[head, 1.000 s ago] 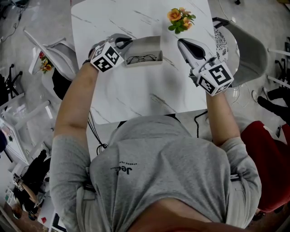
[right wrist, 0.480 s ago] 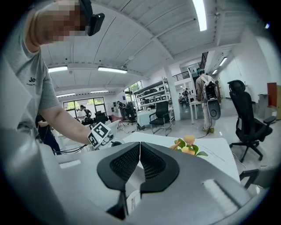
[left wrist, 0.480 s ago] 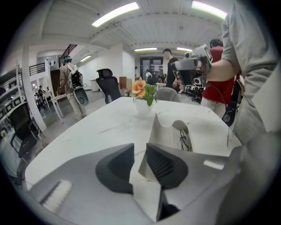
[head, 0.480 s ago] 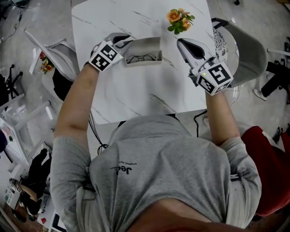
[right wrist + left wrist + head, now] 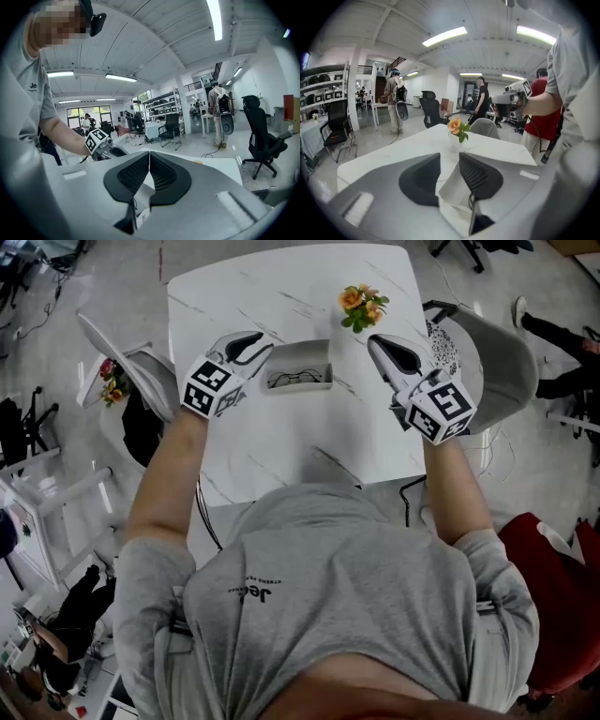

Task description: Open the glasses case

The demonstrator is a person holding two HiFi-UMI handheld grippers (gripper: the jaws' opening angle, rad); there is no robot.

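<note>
The grey glasses case lies open on the white marble table, its lid standing up at the far side and dark glasses inside. My left gripper hovers just left of the case. Its jaws are opening, and no pad presses on anything. In the left gripper view the case's pale lid shows beyond the gap of the left gripper. My right gripper hangs to the right of the case, apart from it. The right gripper has its pads together, with nothing held.
A small vase of orange flowers stands behind the case, toward the right. Grey chairs stand at the table's left and right. People stand and walk in the office background.
Both grippers have lifted off the table. The left gripper has let go of the case's left end, rolled, and its jaws have parted. The case stays open.
</note>
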